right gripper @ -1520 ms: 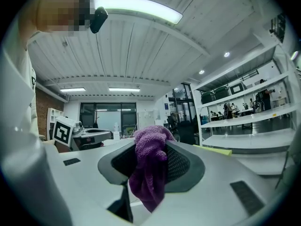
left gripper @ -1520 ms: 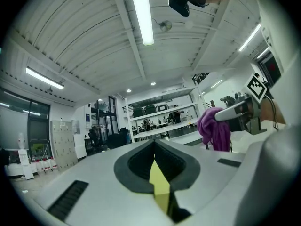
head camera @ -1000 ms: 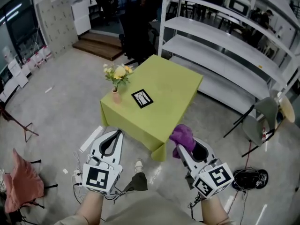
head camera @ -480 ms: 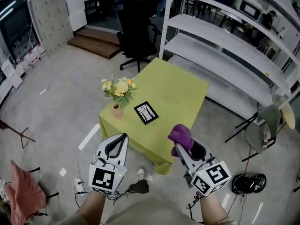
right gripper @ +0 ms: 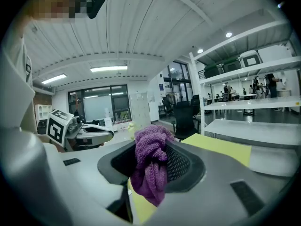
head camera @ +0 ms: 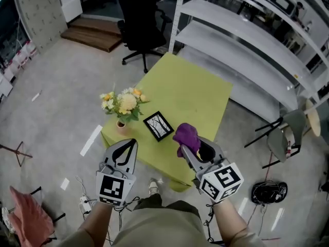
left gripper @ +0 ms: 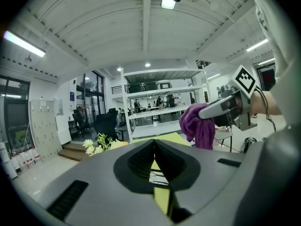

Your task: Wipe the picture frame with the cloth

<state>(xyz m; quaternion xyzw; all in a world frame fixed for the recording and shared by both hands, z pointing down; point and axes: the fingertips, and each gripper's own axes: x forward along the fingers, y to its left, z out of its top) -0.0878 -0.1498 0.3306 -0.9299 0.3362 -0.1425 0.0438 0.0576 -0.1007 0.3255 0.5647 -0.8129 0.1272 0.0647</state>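
Since a second earlier, the person had stepped closer to the table (head camera: 198, 94), so both grippers now overlapped its near edge in the head view rather than hanging short of it. Nearest the body, the left gripper (head camera: 133, 142) was clenched with its tips together and nothing caught between them; through the loop of its jaws its own view showed only green cloth and a slice of the frame beyond. The right gripper (head camera: 181, 149) was clamped on the purple cloth (head camera: 186, 135), which bunched up over the jaw tips and drooped between them. Just past the two grippers, the picture frame (head camera: 158, 125) lay flat on the green tablecloth, between them in the head view and not touched by either. Left of it stood a small vase (head camera: 121, 126) of yellow and white flowers (head camera: 122, 103). Farther off were the white shelving (head camera: 241, 40) and a black office chair (head camera: 141, 19).
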